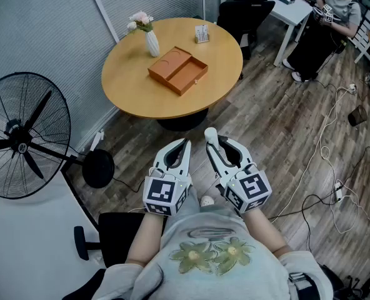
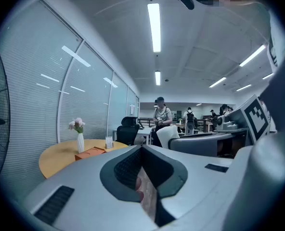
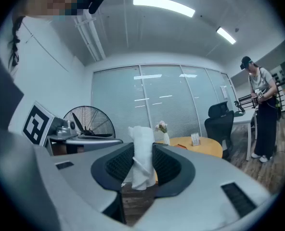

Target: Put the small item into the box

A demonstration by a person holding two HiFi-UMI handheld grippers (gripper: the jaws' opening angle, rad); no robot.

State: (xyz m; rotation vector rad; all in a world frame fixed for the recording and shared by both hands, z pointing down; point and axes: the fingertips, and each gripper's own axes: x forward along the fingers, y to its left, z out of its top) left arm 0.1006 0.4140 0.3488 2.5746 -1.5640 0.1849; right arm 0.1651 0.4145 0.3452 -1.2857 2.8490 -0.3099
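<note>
— On the wooden floor [image 1: 279, 136] ahead, what is the biggest thing?

— A round counter [image 1: 135, 95]. A standing fan [image 1: 24, 140] is on the floor to its left, apart from it.

— And on the counter?

— An orange box [image 1: 177, 71] lies near the middle, well in from every edge. It looks open, with its two halves side by side.

— Where are the tongs?

— Both hang over the floor, short of the counter's near edge and close to the person's body. The left tongs [image 1: 185, 144] have their jaws drawn together, with the tips meeting. The right tongs [image 1: 214, 147] are just beside them. Their jaws stand partway apart, with both pads pressed against something.

— What is it?

— It is the small white item [image 3: 142, 155], soft-looking, rolled or folded. It stands upright between the pads, and its top pokes out past the tips.

— So where is it relative to the box?

— It is in the right tongs' grip above the floor, well apart from the box.
</note>
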